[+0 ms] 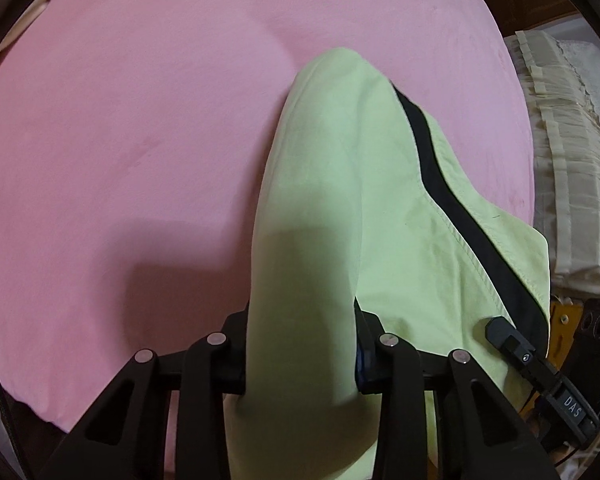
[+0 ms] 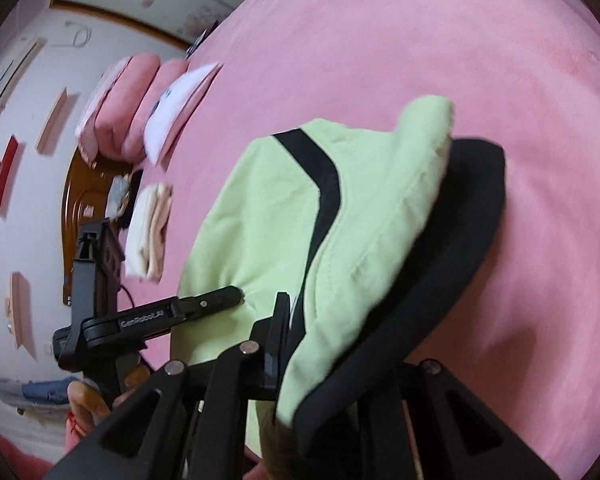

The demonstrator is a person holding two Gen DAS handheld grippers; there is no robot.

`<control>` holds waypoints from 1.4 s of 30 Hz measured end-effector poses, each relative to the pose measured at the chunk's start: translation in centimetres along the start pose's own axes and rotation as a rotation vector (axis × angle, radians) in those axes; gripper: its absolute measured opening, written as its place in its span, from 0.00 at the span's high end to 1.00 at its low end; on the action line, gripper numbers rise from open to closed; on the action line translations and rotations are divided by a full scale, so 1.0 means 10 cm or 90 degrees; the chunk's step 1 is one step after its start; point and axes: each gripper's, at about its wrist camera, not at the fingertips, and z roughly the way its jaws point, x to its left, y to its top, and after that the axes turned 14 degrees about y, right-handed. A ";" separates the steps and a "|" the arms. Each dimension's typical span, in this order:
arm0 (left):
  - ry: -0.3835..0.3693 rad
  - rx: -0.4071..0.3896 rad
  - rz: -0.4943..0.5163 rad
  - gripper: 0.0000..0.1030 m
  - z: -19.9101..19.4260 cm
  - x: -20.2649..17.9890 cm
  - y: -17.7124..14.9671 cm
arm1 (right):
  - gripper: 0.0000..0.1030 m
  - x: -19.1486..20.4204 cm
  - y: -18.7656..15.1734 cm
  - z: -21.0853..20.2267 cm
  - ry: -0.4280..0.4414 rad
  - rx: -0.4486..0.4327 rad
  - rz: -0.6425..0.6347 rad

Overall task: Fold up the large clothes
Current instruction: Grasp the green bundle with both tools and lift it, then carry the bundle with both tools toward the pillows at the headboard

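Garment (image 1: 312, 240) is hanging over the pink bed (image 1: 120, 140), light green with a black stripe. I am gripping it with both: left gripper (image 1: 300, 356) jaws are pinching a thick fold, right gripper (image 2: 324, 364) jaws are nearly closed on its edge (black lining showing). Step is lifting; next I should spread it flat.

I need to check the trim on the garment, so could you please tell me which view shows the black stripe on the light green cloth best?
The left wrist view: the black stripe runs unbroken down the light green cloth. The right wrist view shows a shorter, bent stretch, blurred.
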 end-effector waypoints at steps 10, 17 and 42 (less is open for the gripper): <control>-0.014 -0.045 -0.078 0.71 -0.69 2.05 0.21 | 0.88 1.39 -0.46 1.08 0.031 0.035 -0.067; 0.056 -0.184 -0.139 0.72 -1.73 3.60 0.86 | 0.88 2.91 -0.23 2.50 0.133 0.038 -0.174; 0.120 -0.339 -0.145 0.03 -0.70 6.38 2.92 | 0.75 3.20 0.68 5.83 0.052 0.004 -0.223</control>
